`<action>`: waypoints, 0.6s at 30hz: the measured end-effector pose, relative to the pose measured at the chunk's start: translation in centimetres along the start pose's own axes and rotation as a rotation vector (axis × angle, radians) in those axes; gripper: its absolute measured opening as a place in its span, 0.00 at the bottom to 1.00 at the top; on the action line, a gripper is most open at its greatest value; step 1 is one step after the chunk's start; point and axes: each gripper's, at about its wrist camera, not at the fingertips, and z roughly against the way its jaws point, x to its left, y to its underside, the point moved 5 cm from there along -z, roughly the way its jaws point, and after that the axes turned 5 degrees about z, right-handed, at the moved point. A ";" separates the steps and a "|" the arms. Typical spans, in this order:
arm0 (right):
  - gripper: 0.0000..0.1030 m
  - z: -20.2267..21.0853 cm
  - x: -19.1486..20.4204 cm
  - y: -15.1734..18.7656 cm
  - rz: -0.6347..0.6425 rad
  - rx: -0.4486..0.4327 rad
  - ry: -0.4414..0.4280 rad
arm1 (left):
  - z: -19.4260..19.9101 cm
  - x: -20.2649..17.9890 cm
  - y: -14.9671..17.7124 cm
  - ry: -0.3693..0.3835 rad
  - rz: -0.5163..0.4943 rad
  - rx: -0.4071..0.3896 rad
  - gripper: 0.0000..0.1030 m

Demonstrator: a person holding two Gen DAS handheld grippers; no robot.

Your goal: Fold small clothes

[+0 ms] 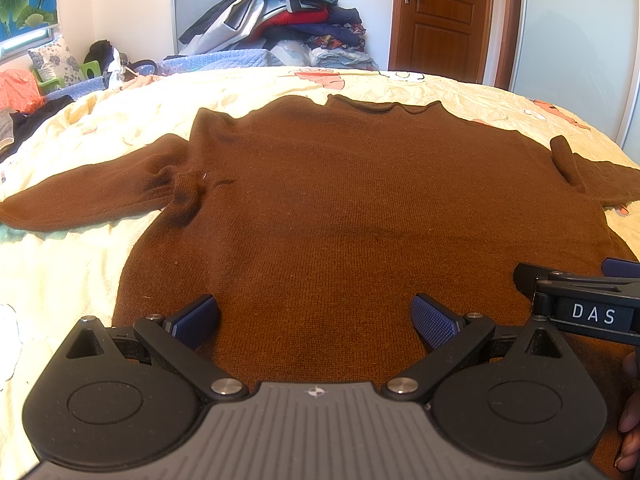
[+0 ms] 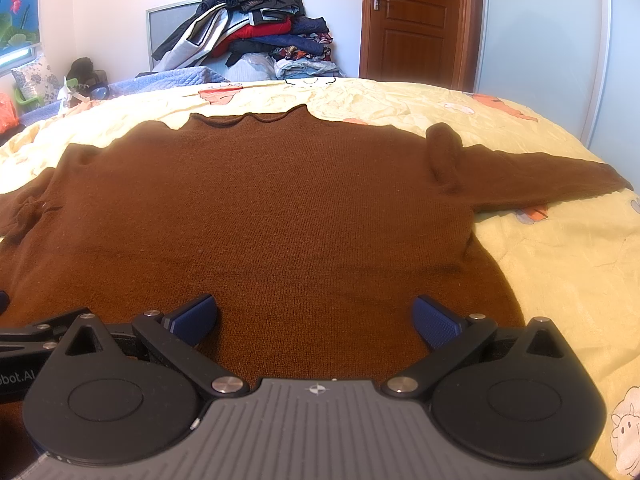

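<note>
A brown knit sweater (image 1: 352,200) lies flat on the bed, collar at the far side, both sleeves spread out to the sides. It also shows in the right wrist view (image 2: 280,208). My left gripper (image 1: 314,320) is open and empty, hovering over the sweater's near hem, left of centre. My right gripper (image 2: 314,320) is open and empty over the hem, right of centre. The right gripper's body (image 1: 580,300) shows at the right edge of the left wrist view. The sweater's bottom edge is hidden under the grippers.
The bed has a pale yellow cartoon-print sheet (image 2: 552,264). A tall pile of clothes (image 1: 288,20) stands beyond the far edge, with a wooden door (image 1: 440,16) to its right. Dark clothes and an orange bag (image 1: 18,90) lie at the far left.
</note>
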 end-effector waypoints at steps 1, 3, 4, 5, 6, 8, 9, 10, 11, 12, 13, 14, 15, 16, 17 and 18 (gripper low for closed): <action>1.00 0.0 0.0 0.0 0.000 0.000 0.000 | 0.0 0.0 0.0 0.000 0.000 0.000 1.00; 1.00 0.0 0.0 0.0 0.000 0.000 0.000 | 0.0 0.0 0.0 0.000 0.000 0.000 1.00; 1.00 0.0 0.0 0.0 0.000 0.000 0.000 | 0.0 0.0 0.0 0.000 0.000 0.000 1.00; 1.00 0.1 0.0 0.0 0.003 0.002 -0.005 | 0.0 0.0 0.0 0.000 0.000 0.000 1.00; 1.00 0.3 -0.1 0.0 0.011 0.007 -0.024 | 0.0 0.0 0.0 0.000 -0.001 0.001 1.00; 1.00 1.4 -1.1 -1.0 0.002 -0.009 -0.091 | 0.0 0.0 0.0 0.000 0.000 0.000 1.00; 1.00 2.3 -2.1 -1.8 -0.027 -0.054 -0.128 | 0.0 0.0 0.0 0.000 0.000 0.000 1.00; 1.00 3.4 -3.5 -2.8 -0.060 -0.111 -0.170 | 0.0 0.0 0.0 0.000 0.000 0.000 1.00; 1.00 4.3 -5.0 -3.9 -0.096 -0.163 -0.200 | 0.0 0.0 0.0 0.000 0.000 0.000 1.00; 1.00 5.0 -7.1 -4.9 -0.140 -0.212 -0.218 | 0.0 0.0 0.0 0.000 0.000 0.000 1.00; 1.00 5.3 -9.6 -5.6 -0.192 -0.244 -0.222 | 0.0 0.0 0.0 0.000 0.000 0.000 1.00; 1.00 4.4 -12.8 -6.5 -0.257 -0.255 -0.222 | 0.0 0.0 0.0 0.000 0.000 0.000 1.00; 1.00 3.9 -16.1 -7.1 -0.337 -0.253 -0.221 | 0.0 0.0 0.0 0.000 0.000 0.000 1.00; 1.00 3.0 -20.0 -7.7 -0.431 -0.245 -0.215 | 0.0 0.0 0.0 0.000 0.000 0.000 1.00; 1.00 2.1 -23.6 -7.9 -0.536 -0.232 -0.200 | 0.0 0.0 0.0 0.000 0.000 0.000 1.00; 1.00 1.3 -27.3 -7.8 -0.648 -0.217 -0.179 | 0.0 0.0 0.0 0.000 0.000 0.000 1.00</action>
